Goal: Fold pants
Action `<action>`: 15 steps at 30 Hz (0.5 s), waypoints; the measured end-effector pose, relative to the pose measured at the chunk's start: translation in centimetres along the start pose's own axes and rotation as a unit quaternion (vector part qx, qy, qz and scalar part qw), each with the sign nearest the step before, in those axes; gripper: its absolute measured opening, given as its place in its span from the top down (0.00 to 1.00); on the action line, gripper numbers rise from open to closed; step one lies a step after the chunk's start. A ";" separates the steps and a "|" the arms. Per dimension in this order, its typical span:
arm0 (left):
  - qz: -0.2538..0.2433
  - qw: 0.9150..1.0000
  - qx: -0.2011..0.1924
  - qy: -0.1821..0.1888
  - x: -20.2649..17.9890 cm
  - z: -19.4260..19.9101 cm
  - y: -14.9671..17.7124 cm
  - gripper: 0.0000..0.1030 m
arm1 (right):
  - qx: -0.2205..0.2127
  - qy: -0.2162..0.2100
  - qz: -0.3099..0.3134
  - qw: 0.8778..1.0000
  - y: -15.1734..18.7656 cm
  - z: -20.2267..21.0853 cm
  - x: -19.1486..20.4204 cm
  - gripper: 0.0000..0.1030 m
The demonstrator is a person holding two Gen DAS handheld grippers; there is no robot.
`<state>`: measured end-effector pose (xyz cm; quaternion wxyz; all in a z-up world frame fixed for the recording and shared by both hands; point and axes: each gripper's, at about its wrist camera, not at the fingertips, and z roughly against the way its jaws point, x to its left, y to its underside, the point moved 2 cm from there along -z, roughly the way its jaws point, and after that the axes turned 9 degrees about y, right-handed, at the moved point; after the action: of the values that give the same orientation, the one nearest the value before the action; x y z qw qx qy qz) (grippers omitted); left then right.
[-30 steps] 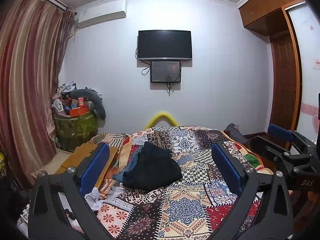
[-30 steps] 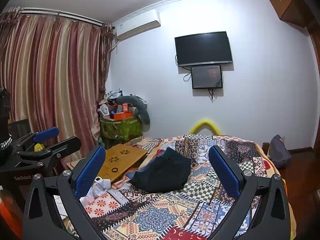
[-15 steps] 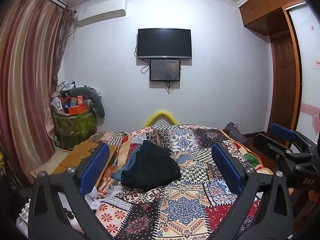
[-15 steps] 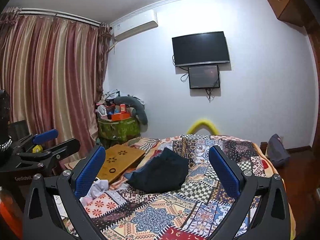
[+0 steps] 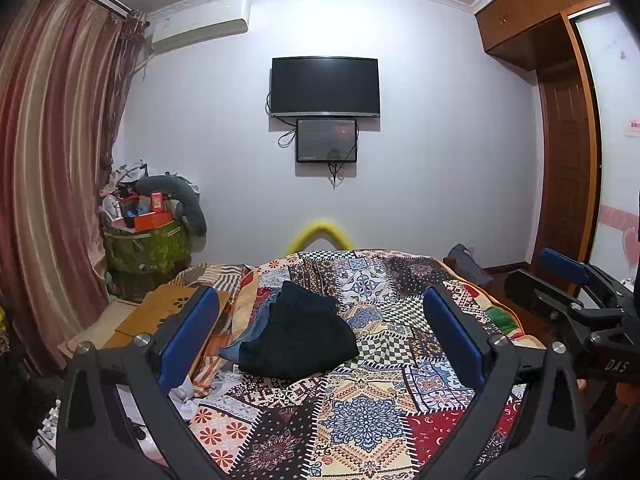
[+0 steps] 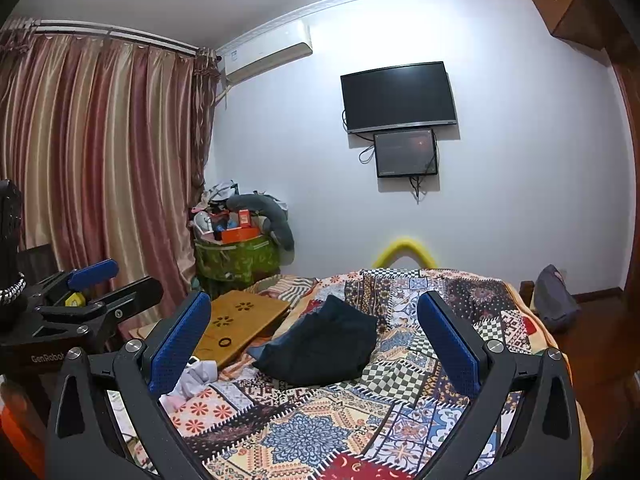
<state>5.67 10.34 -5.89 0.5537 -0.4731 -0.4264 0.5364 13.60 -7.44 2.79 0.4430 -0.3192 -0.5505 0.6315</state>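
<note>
Left view: left gripper spread wide, holding nothing; pants heaped mid-bed, sitting lower in view than before.
Right view: right gripper also gaping, nothing held; pants barely shifted.

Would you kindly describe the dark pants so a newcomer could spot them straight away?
Start at the patchwork quilt covering the bed. On its left half, toward the wooden lap tray, sits a crumpled heap: the black pants. They are the only plain dark item there, lying over blue denim.
</note>
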 end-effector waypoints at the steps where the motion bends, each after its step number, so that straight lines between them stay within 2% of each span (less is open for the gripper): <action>1: 0.000 1.000 0.001 0.001 0.0 0.0 0.0 0.00 | 0.000 0.000 -0.001 1.000 0.0 0.1 0.0 0.01; 15: 0.013 1.000 0.003 0.016 0.6 0.0 -0.1 0.00 | -0.001 0.003 -0.001 1.000 0.0 0.2 0.0 0.01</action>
<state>5.73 10.90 -5.80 0.5544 -0.4855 -0.4101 0.5373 13.47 -7.53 2.78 0.4452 -0.3213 -0.5503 0.6291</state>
